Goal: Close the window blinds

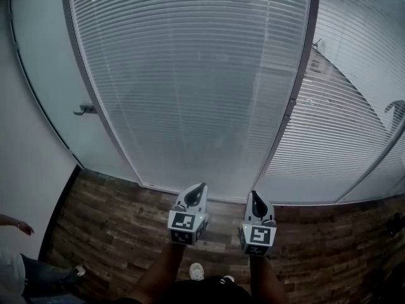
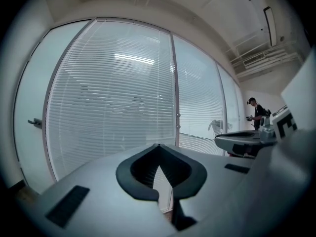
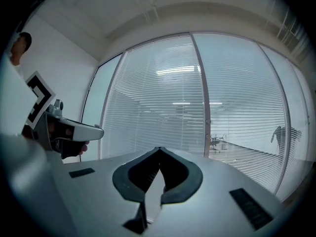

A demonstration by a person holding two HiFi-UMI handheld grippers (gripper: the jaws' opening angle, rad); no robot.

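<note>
Room: glass wall w/ dark wood floor [image 1: 114,214] in front, and white blinds [image 1: 190,75] hang down over the whole centre pane, filling my head view from 10 to 1 o'clock. A grey frame post [image 1: 297,87] at 2 o'clock splits that pane from the next one, where the slats let dim shapes show through. Door handle [image 1: 84,110] sits at 9 o'clock on the plain panel. A bystander [image 1: 19,271] is at 8 o'clock, by the edge. Both tools are low at 6 o'clock, side by side but apart, well short of the glass: left gripper [image 1: 202,187] and right gripper [image 1: 254,194], each pointing at the wall. Left gripper view: jaws clenched tip to tip, nothing btwn them; blinds fill 9 to 1 o'clock beyond, the other tool pokes in at 3 o'clock, and a 2nd person [image 2: 256,113] stands far off just above it. Right gripper view: jaws pressed together too, empty; blinds run 10 to 3 o'clock behind the tips, and the left tool shows at 9 o'clock in a hand.
</note>
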